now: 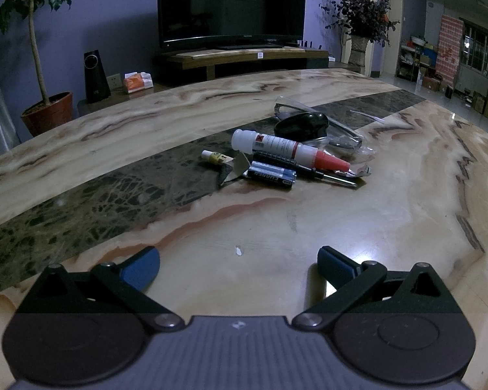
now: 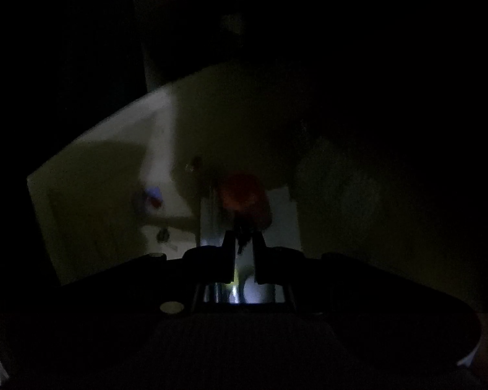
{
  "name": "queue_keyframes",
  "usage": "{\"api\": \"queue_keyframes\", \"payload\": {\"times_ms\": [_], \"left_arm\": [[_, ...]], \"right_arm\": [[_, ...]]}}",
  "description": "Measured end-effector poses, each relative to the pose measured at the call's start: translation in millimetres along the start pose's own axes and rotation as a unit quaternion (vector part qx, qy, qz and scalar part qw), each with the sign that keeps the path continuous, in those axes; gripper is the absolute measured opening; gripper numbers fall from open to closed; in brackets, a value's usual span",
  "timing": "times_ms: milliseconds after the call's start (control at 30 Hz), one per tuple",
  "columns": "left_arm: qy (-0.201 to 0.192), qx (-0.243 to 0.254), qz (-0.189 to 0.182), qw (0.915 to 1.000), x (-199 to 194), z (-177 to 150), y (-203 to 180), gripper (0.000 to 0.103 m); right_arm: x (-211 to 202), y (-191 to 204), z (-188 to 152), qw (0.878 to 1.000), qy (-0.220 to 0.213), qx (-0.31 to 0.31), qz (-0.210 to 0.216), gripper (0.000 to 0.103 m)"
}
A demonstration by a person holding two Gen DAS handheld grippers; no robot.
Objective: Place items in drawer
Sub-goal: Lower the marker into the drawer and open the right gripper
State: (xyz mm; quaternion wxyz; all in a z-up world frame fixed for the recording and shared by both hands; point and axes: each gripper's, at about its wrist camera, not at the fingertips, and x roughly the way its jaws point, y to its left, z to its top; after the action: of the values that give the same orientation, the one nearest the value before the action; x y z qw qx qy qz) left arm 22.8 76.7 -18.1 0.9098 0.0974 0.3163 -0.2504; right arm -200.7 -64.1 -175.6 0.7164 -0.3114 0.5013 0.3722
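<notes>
**Left gripper idle over the marble table, right gripper down in a dark drawer**

We see the left gripper (image 1: pixel 239 269) poised low over the marble table (image 1: pixel 390 227), its two blue-padded fingers (image 1: pixel 140 268) spread wide with nothing but bare stone between them. At about twelve o'clock from it, well apart, lies a small heap of items. We make out a white glue bottle (image 1: pixel 276 145) with an orange-red nozzle pointing toward four o'clock, a pair of blue batteries (image 1: pixel 271 178) just in front of it, and a screwdriver (image 1: pixel 309 170) with a black ribbed handle lying between bottle and batteries. At ten o'clock of the batteries sits a small white tube (image 1: pixel 214 157) beside a folded scrap of sandpaper (image 1: pixel 234 170). Behind the bottle, at one o'clock, rest a black glossy mouse-like object (image 1: pixel 301 125) and clear safety glasses (image 1: pixel 312 113). Far beyond stand a television (image 1: pixel 231 3) and a potted plant (image 1: pixel 47 110).

The right wrist view is very dark and blurred. We see the right gripper (image 2: pixel 244 237) pointing steeply down into a pale drawer (image 2: pixel 91 169), its jaws drawn close with only a narrow slot between them. A thin dark thing sits in that slot, and a reddish object (image 2: pixel 244 195) lies just beyond the tips at twelve o'clock; we cannot tell whether the pads press on anything. A small blue-and-red item (image 2: pixel 153 195) lies at ten o'clock on the drawer floor.
</notes>
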Motion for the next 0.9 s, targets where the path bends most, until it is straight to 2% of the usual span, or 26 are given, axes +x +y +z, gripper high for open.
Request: {"api": "queue_keyframes", "payload": {"times_ms": [233, 433, 600, 700, 900], "left_arm": [[0.0, 0.0, 0.0, 1.0, 0.0, 0.0, 0.0, 0.103], [0.0, 0.0, 0.0, 1.0, 0.0, 0.0, -0.1, 0.103], [0.0, 0.0, 0.0, 1.0, 0.1, 0.0, 0.0, 0.103], [0.0, 0.0, 0.0, 1.0, 0.1, -0.1, 0.0, 0.103], [0.0, 0.0, 0.0, 1.0, 0.0, -0.1, 0.0, 0.103]], "right_arm": [[-13.8, -9.6, -3.7, 0.999, -0.009, 0.028, 0.025, 0.014], [-22.3, -12.4, 6.3, 1.0, -0.016, 0.024, 0.011, 0.017], [-37.9, 1.9, 4.8, 1.0, -0.025, -0.016, 0.005, 0.027], [-62.8, 11.0, 3.5, 0.998, -0.033, -0.05, 0.002, 0.027], [-130.7, 3.7, 5.1, 0.989, -0.113, -0.045, 0.079, 0.028]]}}
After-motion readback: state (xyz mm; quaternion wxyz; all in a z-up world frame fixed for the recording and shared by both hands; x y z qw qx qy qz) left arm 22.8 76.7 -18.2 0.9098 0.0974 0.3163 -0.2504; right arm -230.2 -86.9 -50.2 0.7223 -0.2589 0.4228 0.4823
